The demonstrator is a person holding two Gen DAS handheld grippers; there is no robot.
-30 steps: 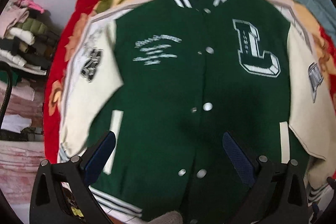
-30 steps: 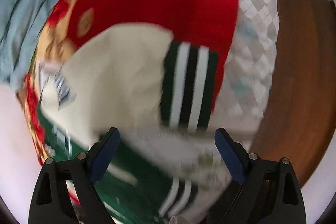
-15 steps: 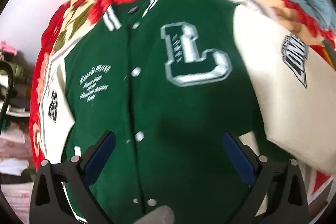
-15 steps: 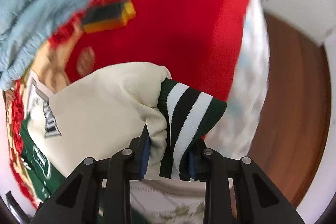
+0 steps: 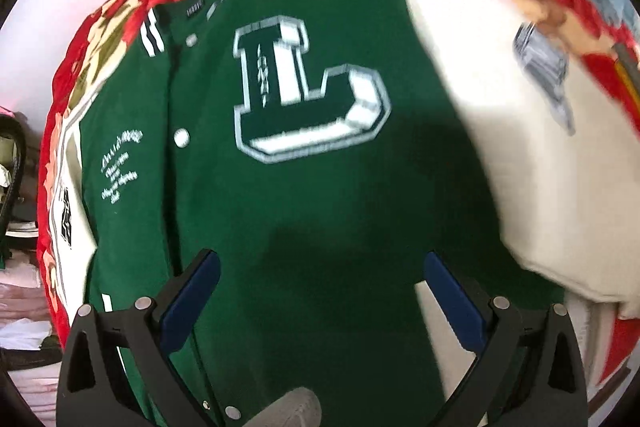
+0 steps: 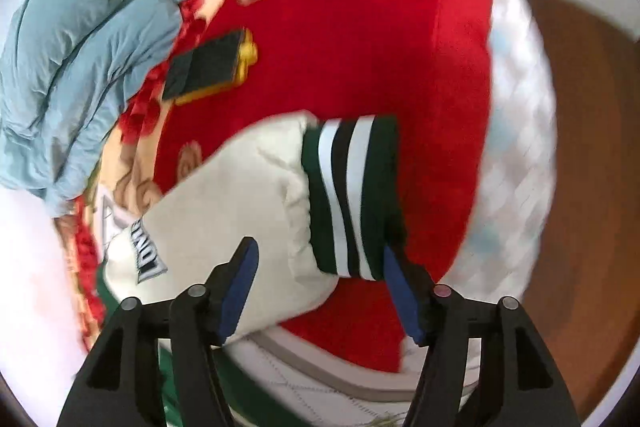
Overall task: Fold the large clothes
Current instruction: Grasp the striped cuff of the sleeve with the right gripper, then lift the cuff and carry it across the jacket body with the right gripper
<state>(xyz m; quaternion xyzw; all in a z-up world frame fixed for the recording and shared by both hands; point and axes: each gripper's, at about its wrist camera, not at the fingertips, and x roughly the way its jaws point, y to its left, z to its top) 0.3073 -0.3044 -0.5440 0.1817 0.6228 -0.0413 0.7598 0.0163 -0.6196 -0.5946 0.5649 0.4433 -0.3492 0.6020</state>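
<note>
A green varsity jacket (image 5: pixel 320 195) with a white "L" patch (image 5: pixel 308 91) and cream sleeves lies face up, snapped shut, on a red flowered blanket (image 5: pixel 68 75). My left gripper (image 5: pixel 320 291) hangs open over the jacket's green front with nothing between its fingers. In the right wrist view, the jacket's cream sleeve (image 6: pixel 240 195) ends in a green, white and black striped cuff (image 6: pixel 352 195) that rests on the red blanket (image 6: pixel 380 27). My right gripper (image 6: pixel 320 279) straddles the cuff's near end. Its jaws are opening, and the pads stand off the fabric.
A light blue padded garment (image 6: pixel 76 59) is bunched at the blanket's far left. A black and yellow block (image 6: pixel 208 67) lies on the blanket beyond the sleeve. A white quilted bed edge (image 6: pixel 520 147) and brown floor (image 6: pixel 592 167) are to the right. Stacked clothes (image 5: pixel 16 311) sit at the left.
My left gripper has moved across and down over the jacket, so the "L" patch looks larger. My right gripper closed on the striped cuff, bunching it, then opened; the cuff lies flat.
</note>
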